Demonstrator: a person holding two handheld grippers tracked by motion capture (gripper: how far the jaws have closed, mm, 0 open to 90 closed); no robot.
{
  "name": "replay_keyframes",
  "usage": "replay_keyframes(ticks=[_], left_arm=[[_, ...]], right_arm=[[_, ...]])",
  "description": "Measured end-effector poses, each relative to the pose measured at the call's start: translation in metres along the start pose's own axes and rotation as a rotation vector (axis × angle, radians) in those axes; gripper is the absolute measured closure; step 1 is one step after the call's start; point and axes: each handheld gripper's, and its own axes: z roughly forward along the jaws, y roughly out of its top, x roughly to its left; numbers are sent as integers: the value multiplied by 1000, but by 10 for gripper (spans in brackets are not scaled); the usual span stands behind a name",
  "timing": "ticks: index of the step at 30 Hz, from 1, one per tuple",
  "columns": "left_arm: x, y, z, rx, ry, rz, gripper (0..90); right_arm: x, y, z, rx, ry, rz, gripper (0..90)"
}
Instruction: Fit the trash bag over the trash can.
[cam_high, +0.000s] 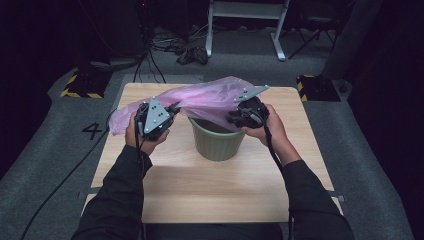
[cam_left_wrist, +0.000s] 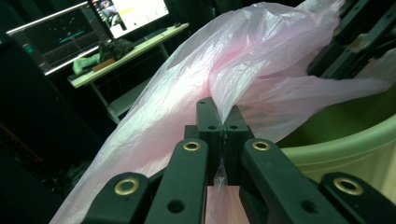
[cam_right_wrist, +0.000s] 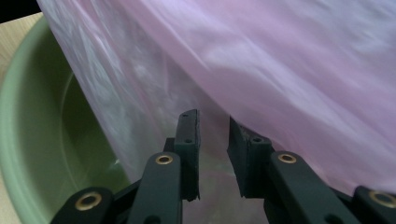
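**Two claws hold a pink bag over a green bin**

A person's two forearms reach in over a wooden desk (cam_high: 165, 195). At its middle stands the green bin (cam_high: 216, 141), the landmark here. Just left of the bin, the left claw (cam_high: 172, 111) is clamped tight on a fold of the pink plastic bag (cam_high: 210, 97). At the bin's right rim, the right claw (cam_high: 234, 118) has its jaws narrowly apart with bag film between them, pads not pressing. The bag drapes across the bin's mouth and trails left beyond it.
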Motion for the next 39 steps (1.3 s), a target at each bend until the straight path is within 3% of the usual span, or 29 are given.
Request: replay_keyframes(ticks=[1,4,5,7,8,12,17,22,25,26,27,28,29,32,39], left_arm=[[1,-1,-2,0,5,0,896],[4,-4,-4,7,14,-4,896],[9,-7,-7,16,25,-9,897],[13,-10,-8,20,32,-18,896],[16,-13,-11,25,45,-18,896],[19,-17,-14,31,48,-17,896],[23,-18,-16,29,50,-2,897],[23,-16,-14,17,37,5,897],[20,-14,-13,6,24,21,897],[20,-13,-13,5,20,27,897],[18,-12,-12,4,18,29,897],[17,-11,-11,3,10,37,897],[17,-11,-11,3,10,37,897],[15,-9,-10,-9,-5,36,897],[9,-5,-3,-28,-36,23,897]], right_arm=[[2,2,-3,-14,5,-12,666],[2,2,-7,-27,5,-21,600],[-1,0,-16,-69,22,-1,530],[-2,-1,-20,-88,35,3,508],[-6,-4,-32,-130,54,9,450],[-11,-9,-47,-166,49,5,384],[-23,-11,-69,-271,-9,31,254],[-27,-2,-68,-301,-50,36,240],[-31,3,-53,-259,-58,54,291],[-31,5,-42,-214,-52,33,452],[-31,5,-42,-214,-52,33,452],[-31,7,-32,-154,-34,19,591],[-31,7,-32,-154,-34,19,591],[-31,8,-18,-85,-13,8,746],[-23,10,-3,-12,15,-25,825]])
